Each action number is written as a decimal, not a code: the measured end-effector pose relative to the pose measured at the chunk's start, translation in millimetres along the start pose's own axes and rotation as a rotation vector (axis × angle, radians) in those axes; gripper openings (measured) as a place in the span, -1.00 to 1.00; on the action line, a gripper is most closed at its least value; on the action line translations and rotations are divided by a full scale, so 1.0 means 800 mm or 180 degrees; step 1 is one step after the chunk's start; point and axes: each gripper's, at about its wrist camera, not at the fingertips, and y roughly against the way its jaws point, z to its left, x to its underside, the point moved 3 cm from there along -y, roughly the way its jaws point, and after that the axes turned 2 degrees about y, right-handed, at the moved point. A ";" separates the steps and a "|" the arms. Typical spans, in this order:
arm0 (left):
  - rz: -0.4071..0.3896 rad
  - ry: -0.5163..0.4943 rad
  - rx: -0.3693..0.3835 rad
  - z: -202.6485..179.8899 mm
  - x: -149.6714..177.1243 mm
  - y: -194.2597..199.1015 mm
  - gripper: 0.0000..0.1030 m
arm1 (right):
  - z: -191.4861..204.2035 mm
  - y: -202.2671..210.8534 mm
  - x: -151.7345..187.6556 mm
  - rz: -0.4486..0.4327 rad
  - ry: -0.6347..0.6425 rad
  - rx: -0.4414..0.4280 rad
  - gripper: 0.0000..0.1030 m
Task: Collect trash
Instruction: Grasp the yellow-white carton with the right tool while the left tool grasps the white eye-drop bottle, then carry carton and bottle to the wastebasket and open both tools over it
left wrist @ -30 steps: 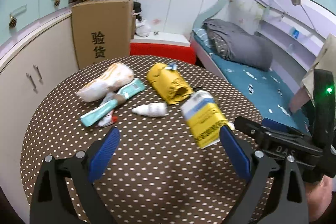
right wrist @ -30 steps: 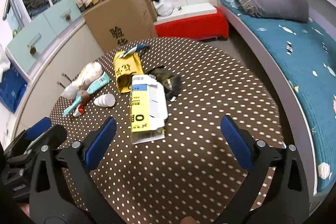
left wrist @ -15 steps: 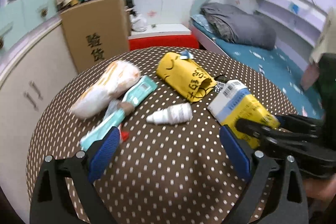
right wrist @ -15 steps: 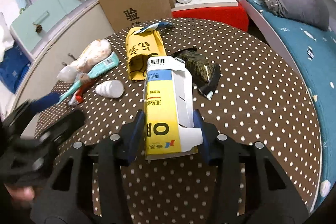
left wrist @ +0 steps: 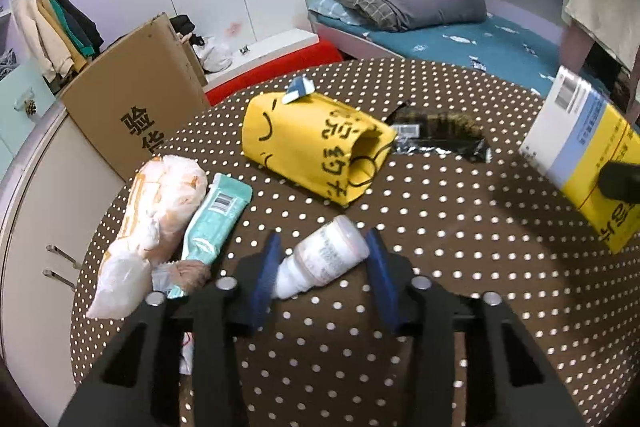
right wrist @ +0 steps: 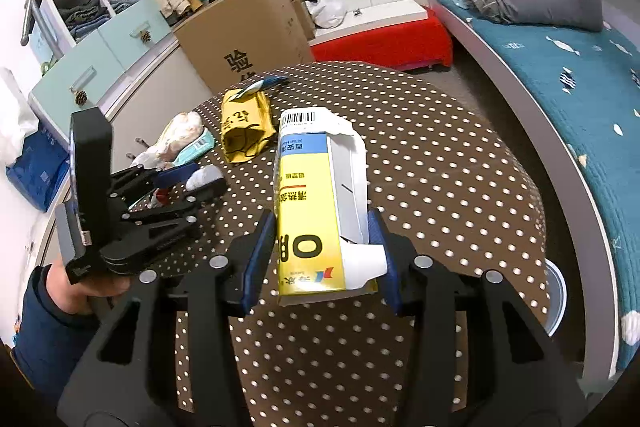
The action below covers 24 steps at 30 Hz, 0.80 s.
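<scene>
My right gripper (right wrist: 320, 251) is shut on a yellow, blue and white carton (right wrist: 316, 203) and holds it above the dotted round table (right wrist: 440, 167); the carton also shows at the right of the left wrist view (left wrist: 588, 155). My left gripper (left wrist: 322, 267) has its blue pads on both sides of a small white bottle (left wrist: 324, 257) lying on the table, pads touching or nearly touching it. From the right wrist view the left gripper (right wrist: 200, 183) is at the left, around that bottle (right wrist: 204, 175).
On the table lie a yellow bag (left wrist: 316, 143), a black wrapper (left wrist: 440, 135), a teal tube (left wrist: 216, 215) and an orange-white plastic bag (left wrist: 156, 211). A cardboard box (left wrist: 136, 107) and cabinets (left wrist: 32, 219) stand behind; a bed (left wrist: 460, 39) is at the right.
The right gripper shut on the carton and lifted it off the table. The left gripper moved forward over the white bottle and narrowed around it.
</scene>
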 end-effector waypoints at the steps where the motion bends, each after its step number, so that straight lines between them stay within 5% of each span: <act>1: 0.0012 0.0088 0.0082 0.001 0.001 0.003 -0.22 | -0.004 0.004 0.002 -0.0019 -0.0027 0.0004 -0.11; 11: -0.0211 0.0590 0.0349 -0.011 0.010 0.053 -0.22 | -0.037 0.056 0.000 -0.0285 -0.0155 0.0093 -0.10; 24: -0.0573 0.0665 0.0723 -0.094 -0.026 0.119 -0.22 | -0.086 0.126 0.000 -0.0691 -0.0349 0.0252 -0.10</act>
